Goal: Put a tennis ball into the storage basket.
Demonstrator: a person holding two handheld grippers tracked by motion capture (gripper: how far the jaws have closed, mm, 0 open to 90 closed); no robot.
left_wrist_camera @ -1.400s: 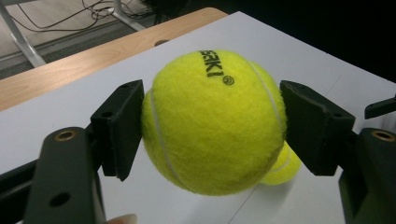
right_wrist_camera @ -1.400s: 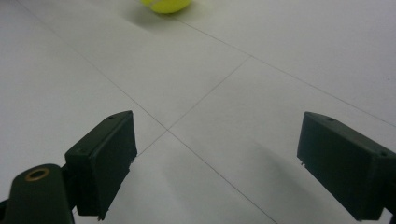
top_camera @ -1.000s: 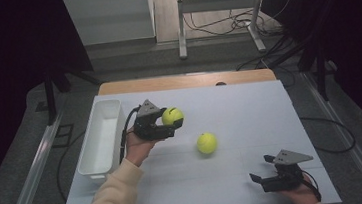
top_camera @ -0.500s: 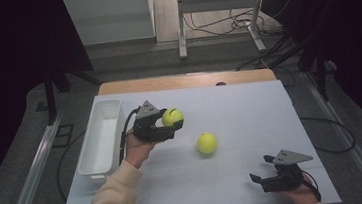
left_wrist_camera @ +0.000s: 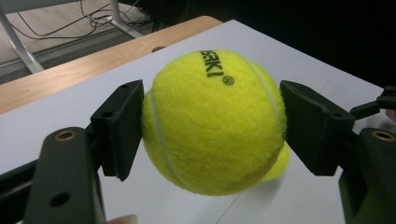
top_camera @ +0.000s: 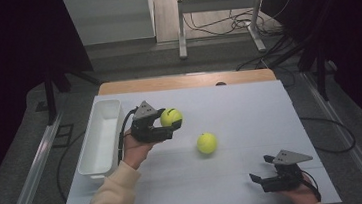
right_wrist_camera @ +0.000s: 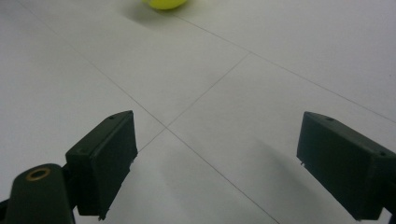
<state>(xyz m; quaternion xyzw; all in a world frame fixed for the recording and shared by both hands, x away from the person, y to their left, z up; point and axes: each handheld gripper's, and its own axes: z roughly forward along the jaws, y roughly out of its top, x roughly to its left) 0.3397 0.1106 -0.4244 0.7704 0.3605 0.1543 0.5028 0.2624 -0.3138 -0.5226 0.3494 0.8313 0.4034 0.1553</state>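
The left hand-held gripper pinches a ball between its two pads, lifted off the white surface just beside the tray. A second ball lies on the surface, apart from both. The right hand-held gripper rests near the front edge, jaws spread with nothing between.

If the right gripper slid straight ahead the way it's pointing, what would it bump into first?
Probably the loose ball on the table. The right gripper has open jaws aimed across bare tabletop, with that ball's edge ahead, slightly left.
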